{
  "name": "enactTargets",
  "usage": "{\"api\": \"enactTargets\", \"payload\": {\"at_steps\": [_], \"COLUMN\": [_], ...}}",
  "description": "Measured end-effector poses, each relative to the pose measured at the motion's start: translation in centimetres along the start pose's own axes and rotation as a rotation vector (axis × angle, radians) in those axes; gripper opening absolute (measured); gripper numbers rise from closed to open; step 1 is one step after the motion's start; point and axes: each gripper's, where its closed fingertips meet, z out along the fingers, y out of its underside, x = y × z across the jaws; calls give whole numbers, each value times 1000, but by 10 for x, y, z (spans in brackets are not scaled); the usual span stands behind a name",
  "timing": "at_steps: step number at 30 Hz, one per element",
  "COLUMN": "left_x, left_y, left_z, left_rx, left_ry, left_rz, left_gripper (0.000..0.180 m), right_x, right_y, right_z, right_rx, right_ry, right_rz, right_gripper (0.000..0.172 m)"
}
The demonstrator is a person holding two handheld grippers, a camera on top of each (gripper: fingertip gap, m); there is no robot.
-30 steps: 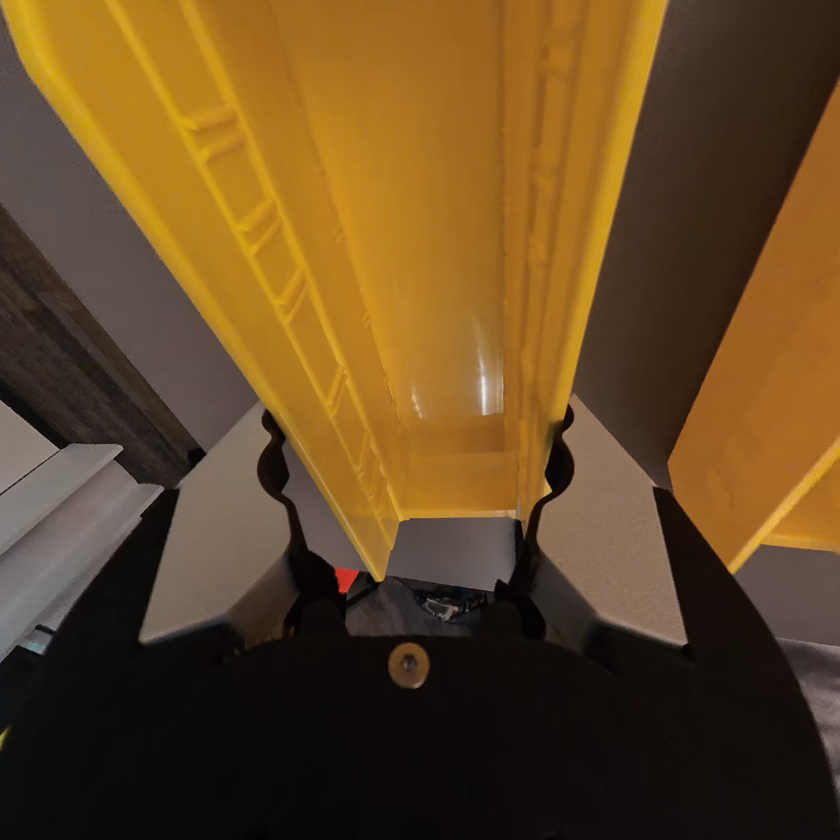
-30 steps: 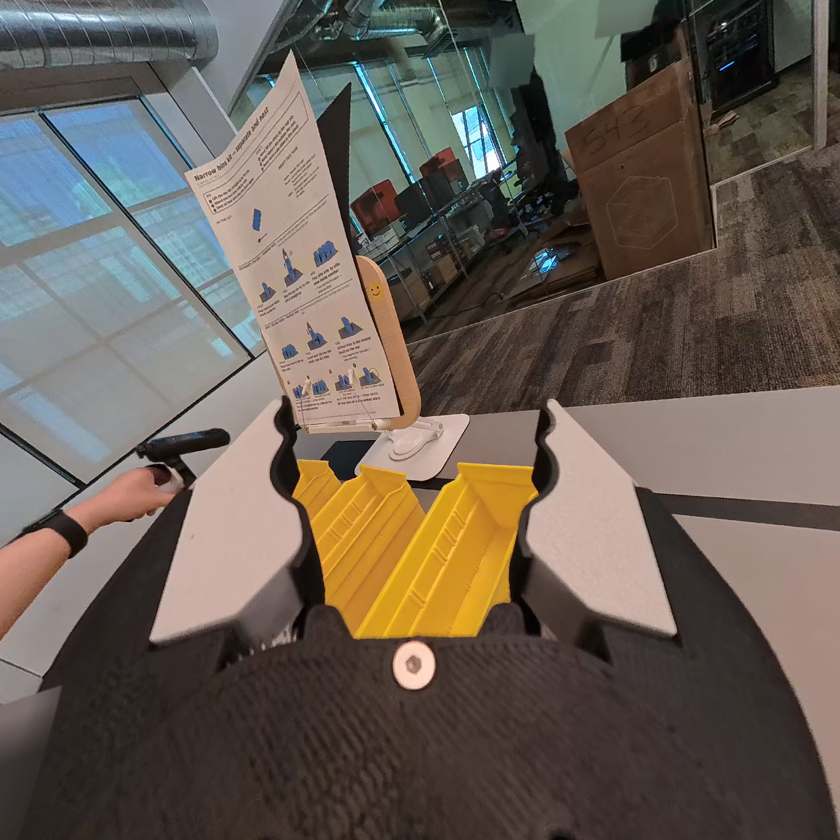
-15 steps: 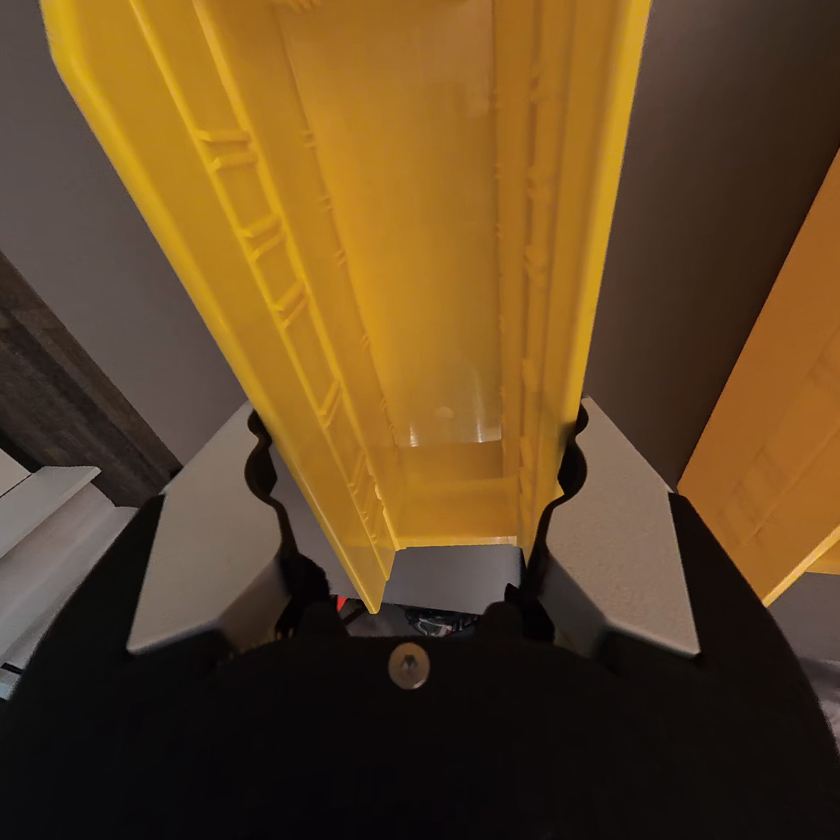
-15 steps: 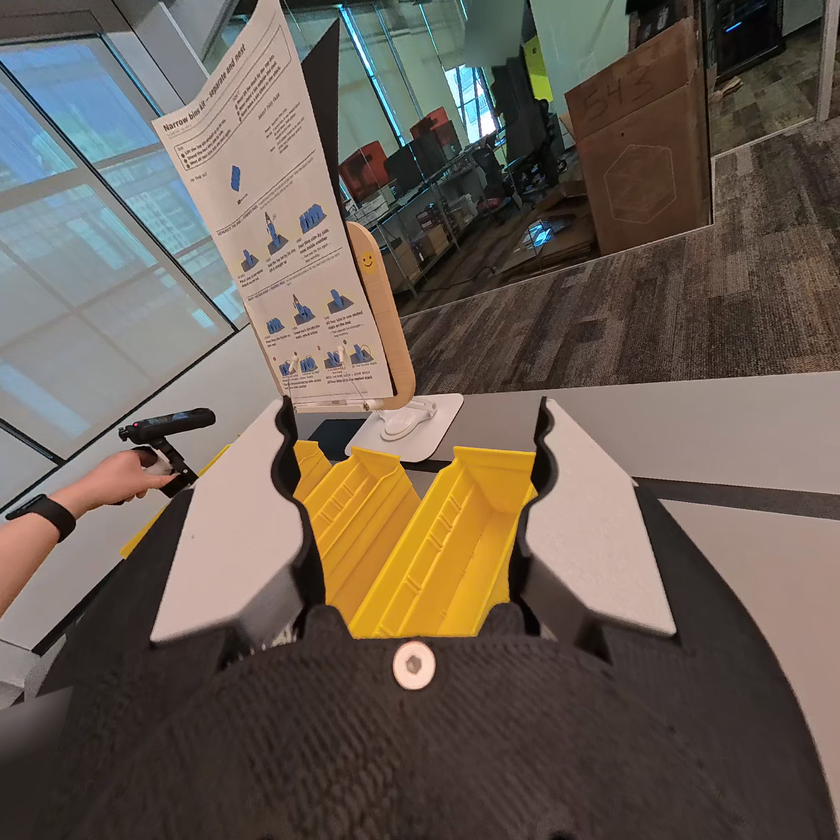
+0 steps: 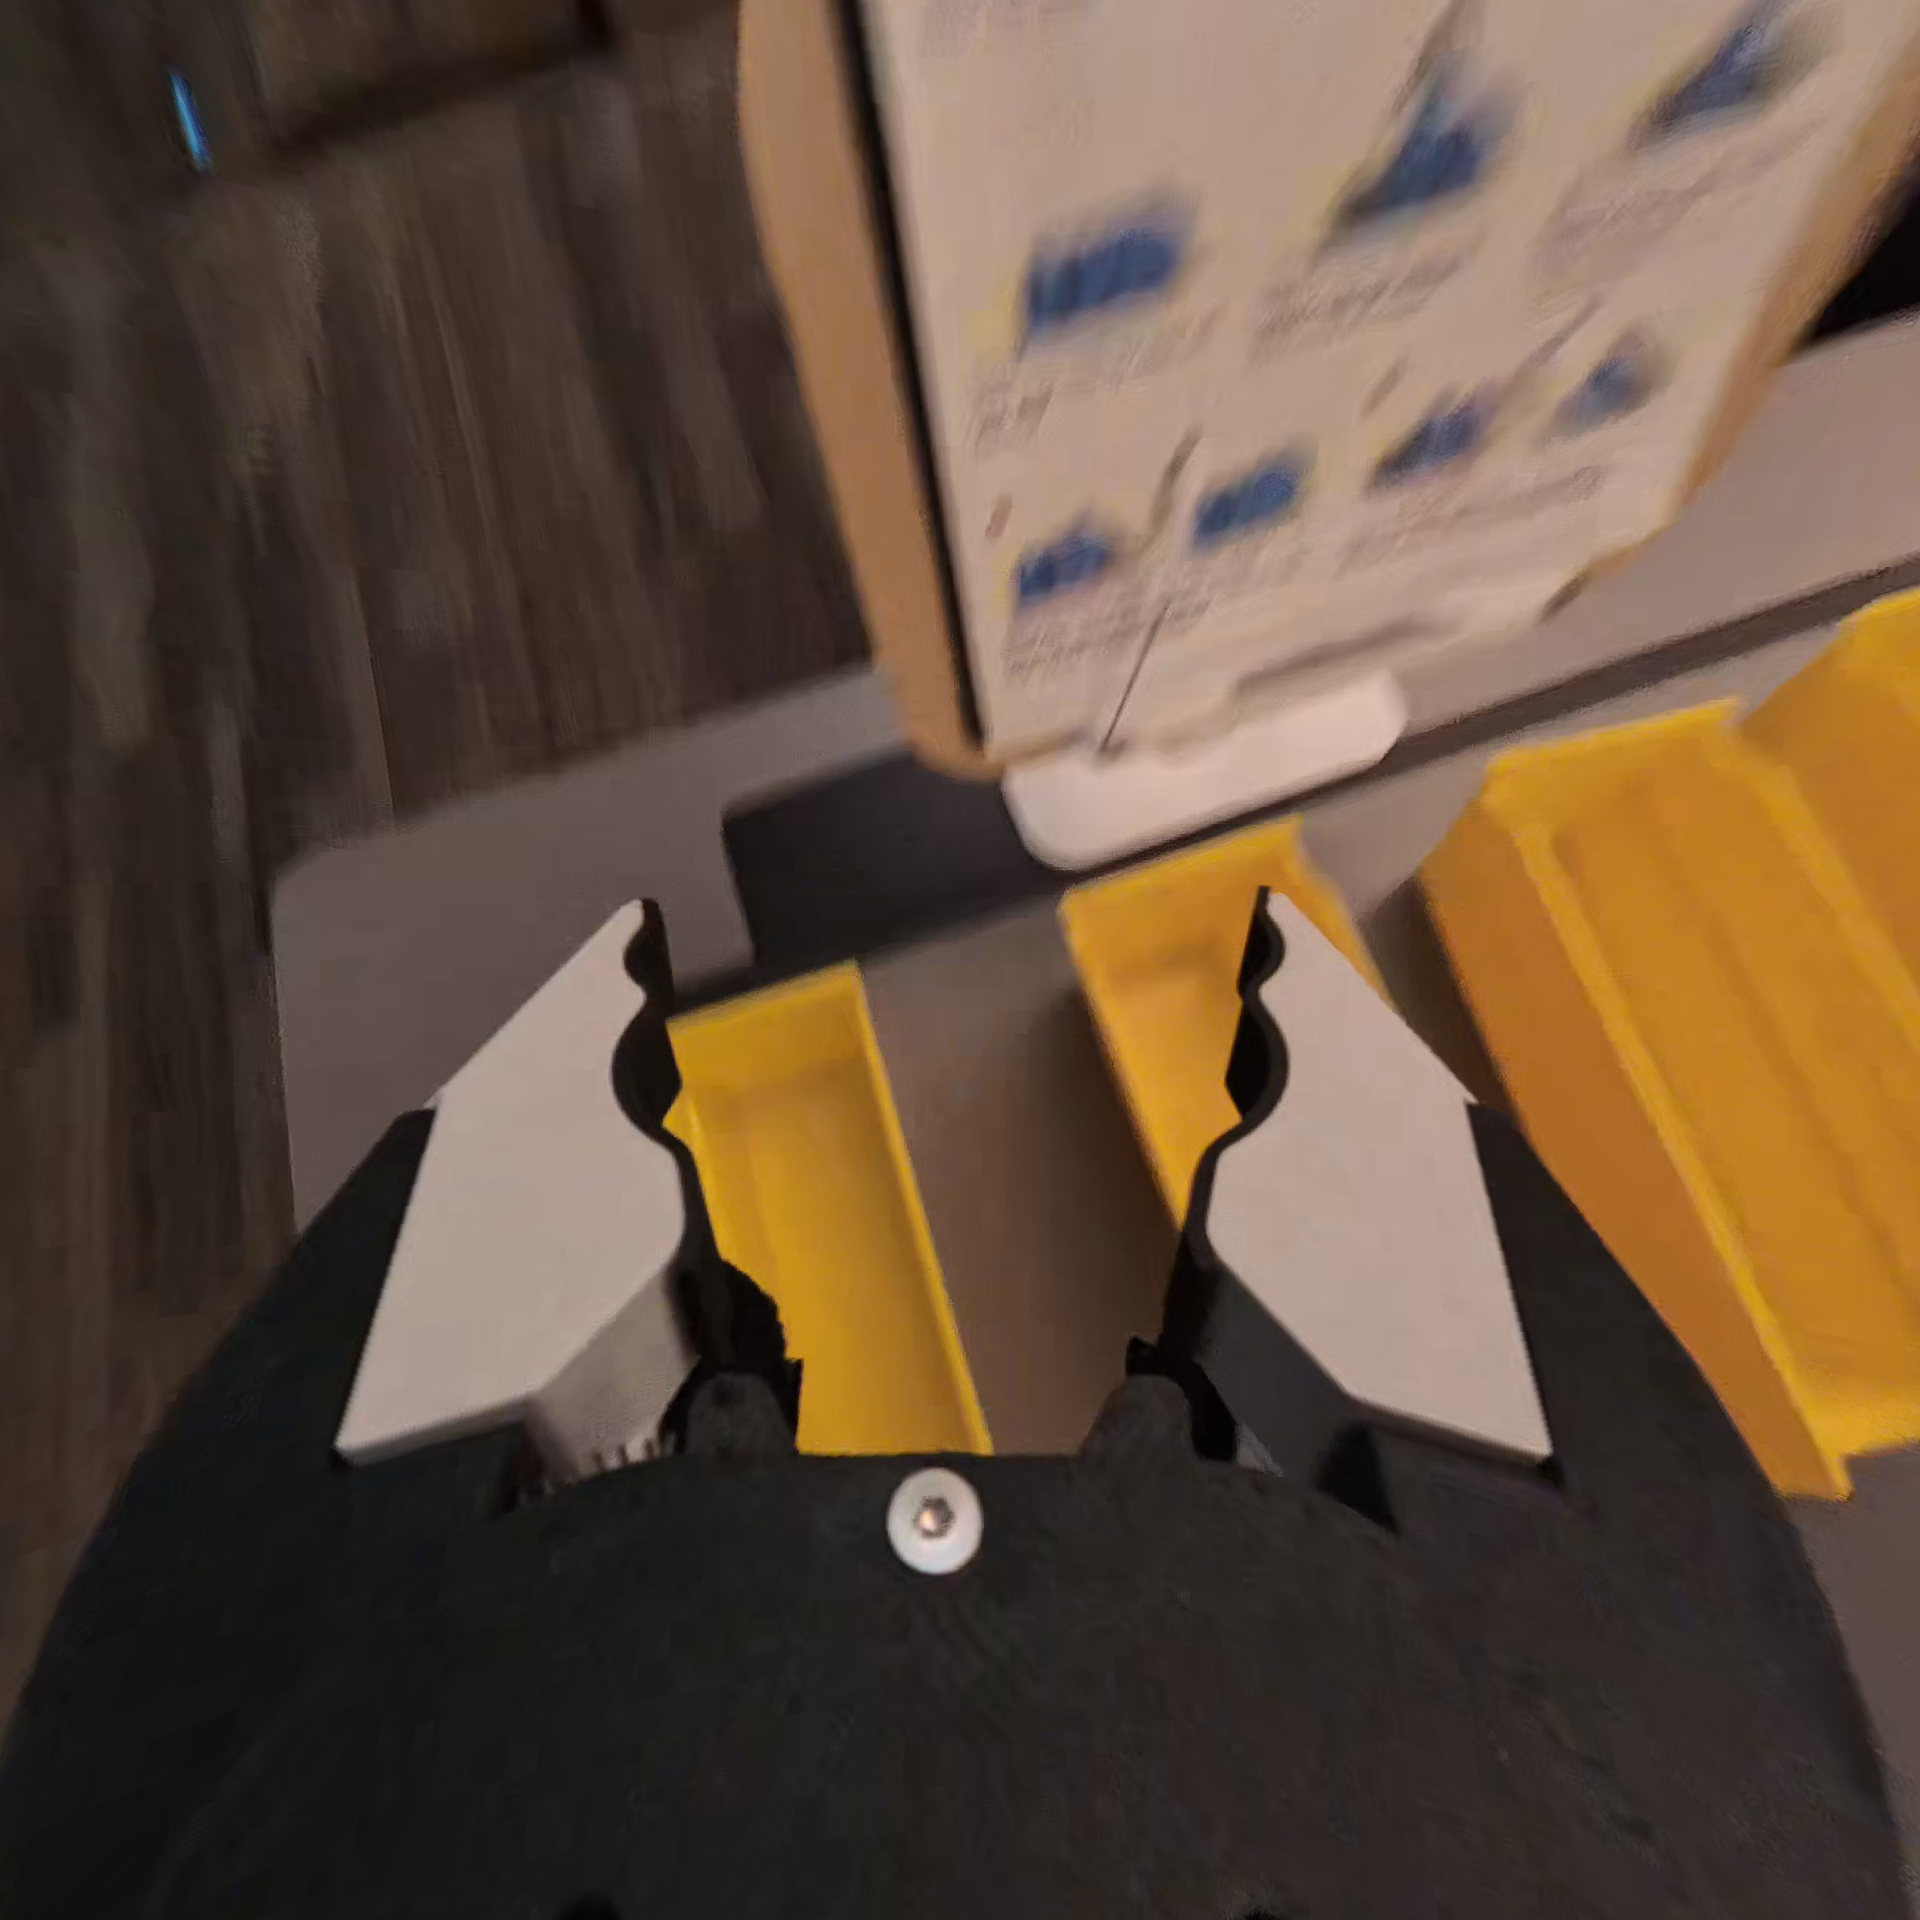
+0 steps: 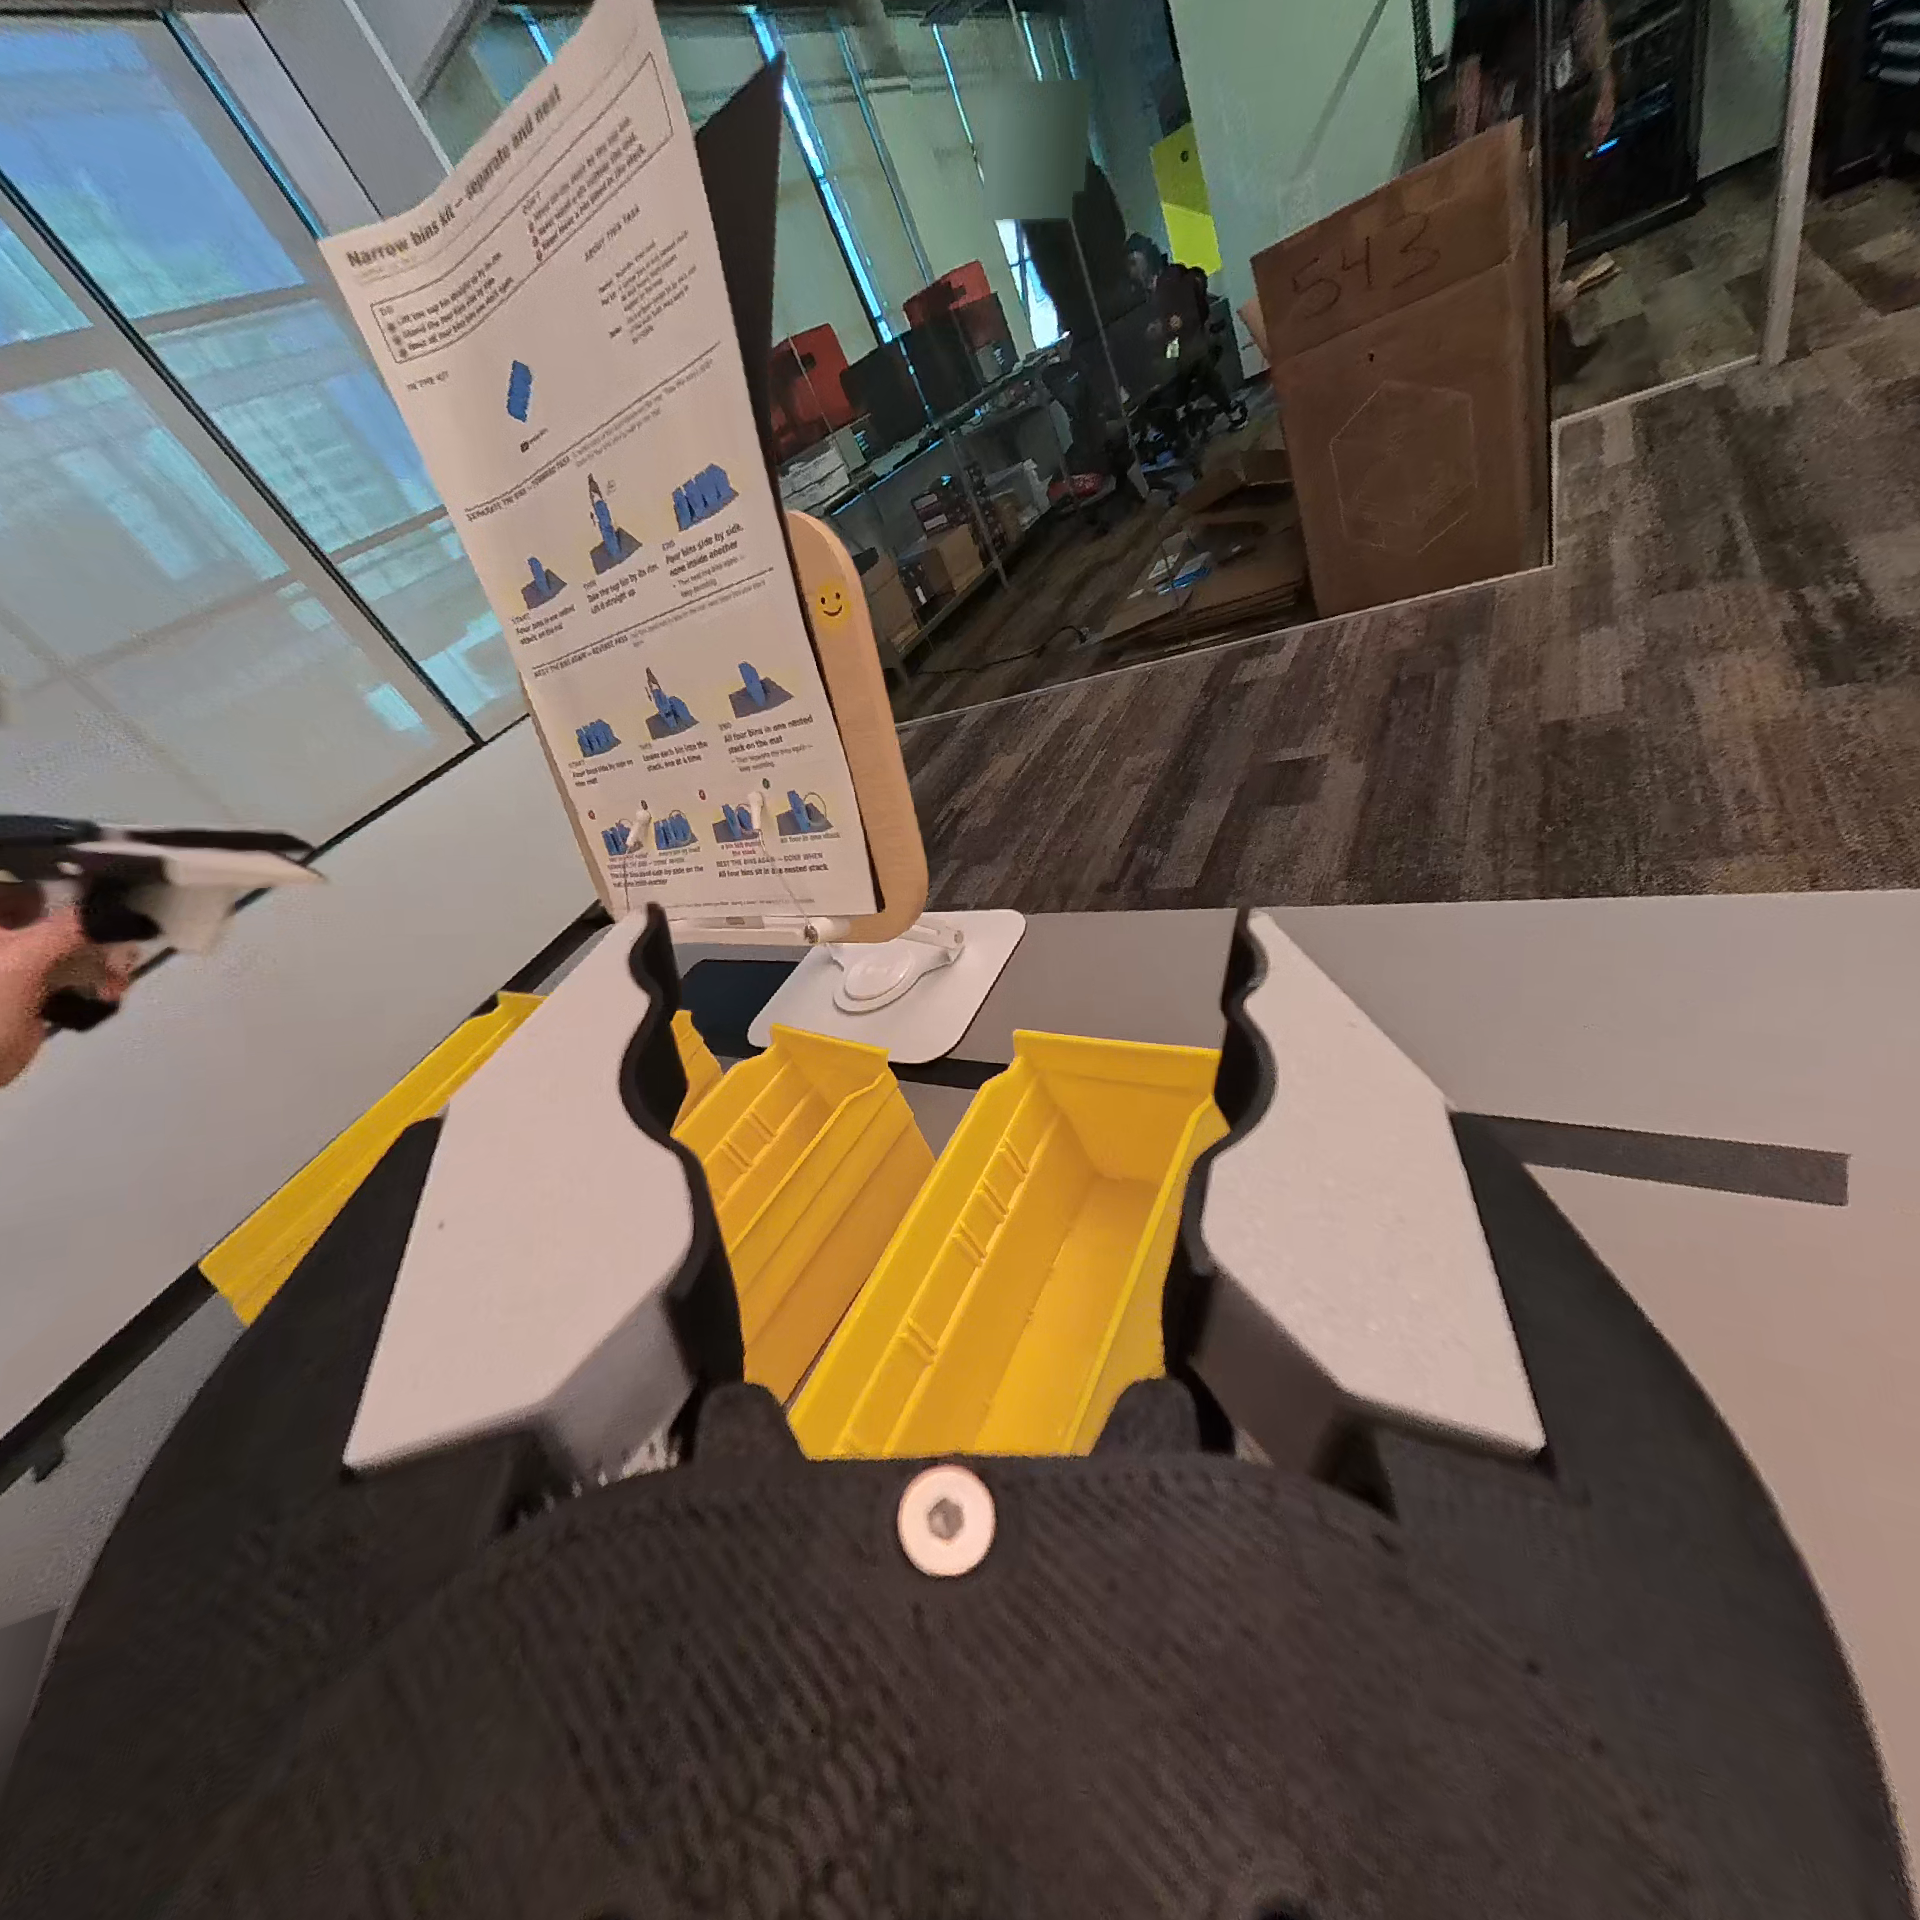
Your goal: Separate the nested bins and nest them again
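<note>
Several yellow narrow bins lie side by side on the grey table point(image 6: 1558, 997). In the right wrist view my right gripper point(image 6: 940, 966) is open and hovers over them. One bin point(image 6: 1039, 1247) shows between its fingers, a second point(image 6: 810, 1164) lies left of it, and a third point(image 6: 332, 1184) lies at the far left. Nothing is in its grasp. In the blurred left wrist view my left gripper point(image 5: 951, 914) is open and empty above a bin point(image 5: 821, 1195), with another bin point(image 5: 1153, 1018) by its right finger and a third point(image 5: 1662, 1039) farther right. The left gripper also shows in the right wrist view point(image 6: 208, 873), held by a hand above the table's left side.
A printed instruction sheet point(image 6: 623, 520) on a wooden stand with a white base point(image 6: 894, 987) stands behind the bins, beside a dark mat point(image 6: 727, 997). Beyond the table's far edge are carpet floor point(image 6: 1455, 748), a cardboard box point(image 6: 1403, 374) and glass walls.
The left gripper had a yellow bin close between its fingers, opened wider, let it go and drew back up. That bin now lies at the left of the row. The right gripper stayed open and tilted slightly.
</note>
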Motion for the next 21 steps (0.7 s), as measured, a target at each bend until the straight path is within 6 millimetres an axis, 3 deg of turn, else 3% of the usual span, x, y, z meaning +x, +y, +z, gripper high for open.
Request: {"api": "enactTargets", "payload": {"at_steps": [2, 4, 8, 10, 15, 19, 21], "left_x": [30, 63, 127, 162, 221, 237, 221], "left_y": [-45, -76, -102, -102, -82, -53, -42], "left_z": [-31, -60, -102, -121, -161, -169, -177], "left_rx": [213, 392, 709, 859, 1081, 1088, 1145], "left_ry": [48, 88, 136, 171, 284, 382, 343], "left_rz": [71, 135, 212, 273, 295, 232, 182], "left_gripper": [102, 96, 76, 65, 70, 72, 58], "right_x": [-3, -7, -16, -19, -35, -43, -54], "right_y": [-3, -5, -1, -1, 7, 6, 3], "right_z": [-1, 0, 4, 5, 7, 0, -5], "right_rx": [11, 14, -9, -18, -72, -84, -68], "right_ry": [14, 29, 76, 115, 156, 206, 205], "right_rz": [-21, -48, -117, -164, -226, -302, -312], "right_gripper": [105, 105, 105, 105, 113, 126, 127]}}
